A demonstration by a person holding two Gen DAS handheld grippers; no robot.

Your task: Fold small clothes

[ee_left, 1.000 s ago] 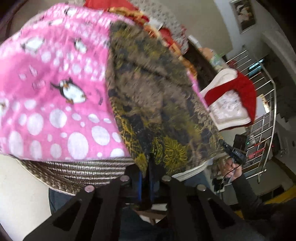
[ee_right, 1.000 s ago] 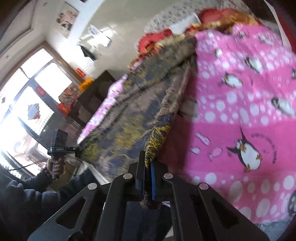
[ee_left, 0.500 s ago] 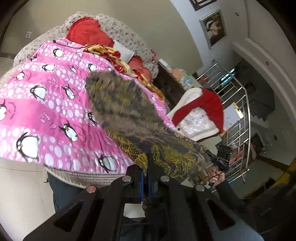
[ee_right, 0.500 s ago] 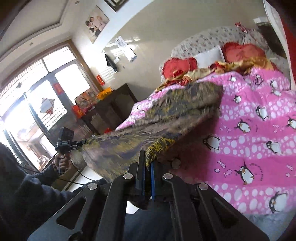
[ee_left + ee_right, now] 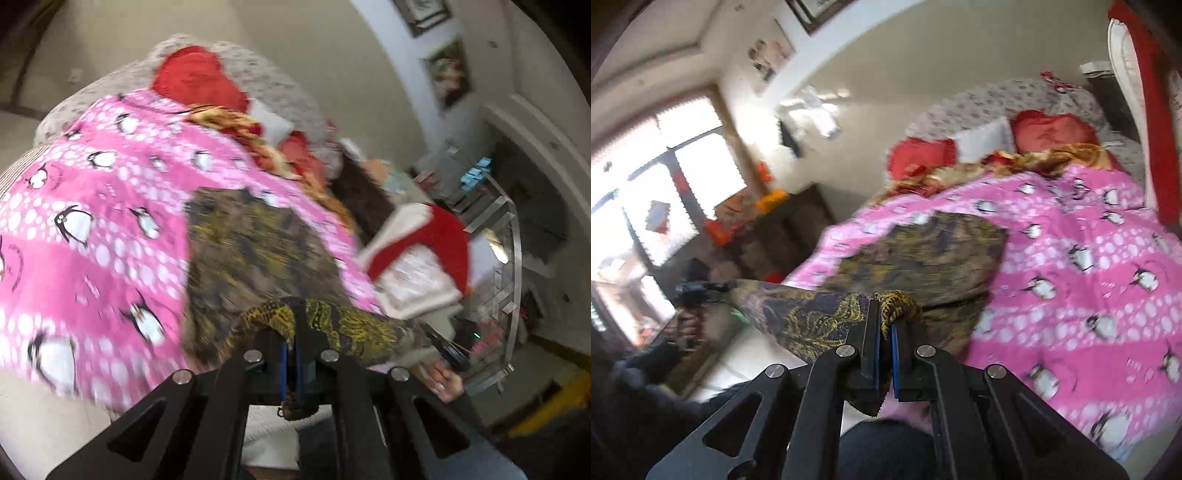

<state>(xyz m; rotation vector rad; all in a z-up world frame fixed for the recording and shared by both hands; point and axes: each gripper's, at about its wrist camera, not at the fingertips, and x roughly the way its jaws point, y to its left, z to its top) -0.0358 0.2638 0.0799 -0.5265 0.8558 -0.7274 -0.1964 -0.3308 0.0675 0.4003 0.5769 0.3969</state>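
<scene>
A brown and yellow patterned garment [image 5: 255,254] [image 5: 923,254] lies partly on the pink penguin blanket [image 5: 92,236] [image 5: 1089,266] of the bed. Its near edge is lifted off the bed and stretched between my two grippers. My left gripper [image 5: 295,325] is shut on one corner of that edge. My right gripper [image 5: 884,317] is shut on the other corner. In the left wrist view the hand with the right gripper [image 5: 448,356] shows at the lower right. The right wrist view has the hand with the left gripper [image 5: 698,293] at the left.
Red pillows [image 5: 1051,131] and a gold and red cloth [image 5: 1034,158] lie at the head of the bed. A red and white chair [image 5: 424,266] and a metal railing [image 5: 513,258] stand beside the bed. A dark cabinet [image 5: 783,229] and a bright window [image 5: 665,206] are on the other side.
Both grippers have risen and pulled back with the garment's near edge. More of the bed and room shows now, and the garment's far part rests on the blanket.
</scene>
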